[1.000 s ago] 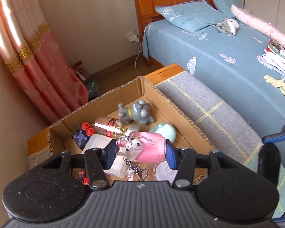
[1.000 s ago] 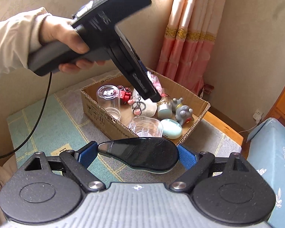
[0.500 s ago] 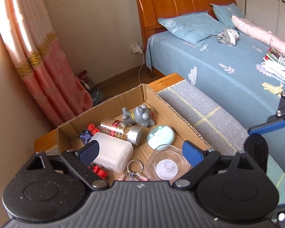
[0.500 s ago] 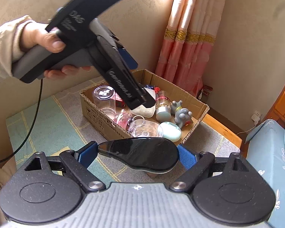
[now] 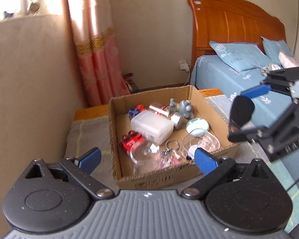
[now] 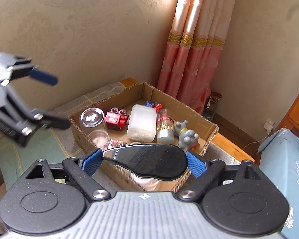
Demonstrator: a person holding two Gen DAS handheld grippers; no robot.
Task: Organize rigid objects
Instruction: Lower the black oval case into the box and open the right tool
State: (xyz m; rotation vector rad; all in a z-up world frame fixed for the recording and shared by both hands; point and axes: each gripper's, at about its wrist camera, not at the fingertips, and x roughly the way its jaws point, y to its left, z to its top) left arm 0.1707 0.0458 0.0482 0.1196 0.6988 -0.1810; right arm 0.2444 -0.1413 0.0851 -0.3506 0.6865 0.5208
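Box is packed, only way in is from the top

The cardboard box [image 5: 191,97] has an open top, but the floor's crowded: white jar [image 5: 152,126], red toy [image 5: 129,141], clear cups [image 5: 143,153] and grey figurine [image 5: 184,108] sit close together. Bare cardboard shows along the left inner wall. The wall [image 6: 89,49] stands right behind the box, and the curtain [image 6: 191,59] fills the corner.

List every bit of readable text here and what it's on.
"FLOW...": blue pillow, rest blurred.
Cardboard box front print: too blurred.
White container base lettering: too small.
Red toy car marking: unreadable.
Black object in right gripper: none.
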